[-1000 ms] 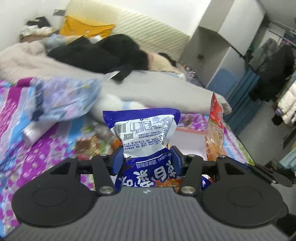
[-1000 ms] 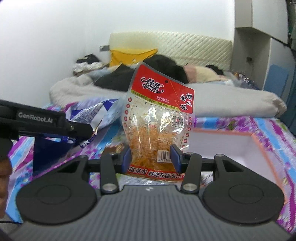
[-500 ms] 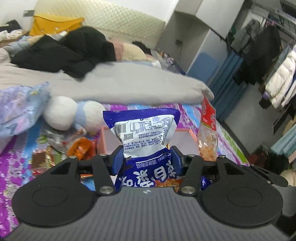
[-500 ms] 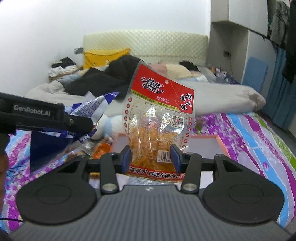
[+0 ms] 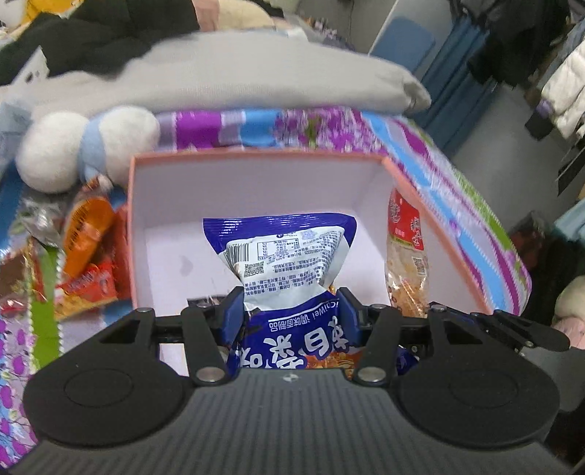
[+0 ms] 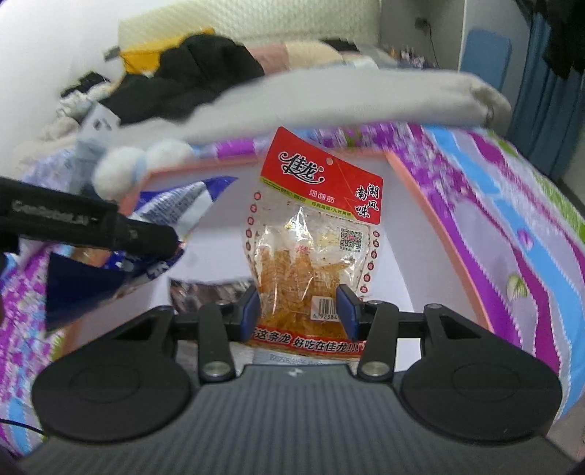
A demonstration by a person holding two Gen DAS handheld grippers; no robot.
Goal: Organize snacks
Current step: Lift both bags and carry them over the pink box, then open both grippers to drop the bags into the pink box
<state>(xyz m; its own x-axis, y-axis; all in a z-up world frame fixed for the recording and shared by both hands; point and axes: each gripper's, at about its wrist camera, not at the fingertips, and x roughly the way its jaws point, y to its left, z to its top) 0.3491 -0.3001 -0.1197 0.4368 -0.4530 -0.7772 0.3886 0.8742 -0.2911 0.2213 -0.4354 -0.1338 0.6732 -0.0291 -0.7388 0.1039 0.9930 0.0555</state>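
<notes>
The box lies on the bedspread, loose snacks left of it.

Blue snack bag, red-topped clear packet upright above pink-rimmed box.

The left tongs clamp a blue snack bag above the pink-rimmed white box.

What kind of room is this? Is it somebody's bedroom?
Most likely a bedroom. The pink box sits on a bed with a purple flowered sheet and a rolled grey blanket, a padded headboard stands against the wall, and clothes hang nearby.
</notes>
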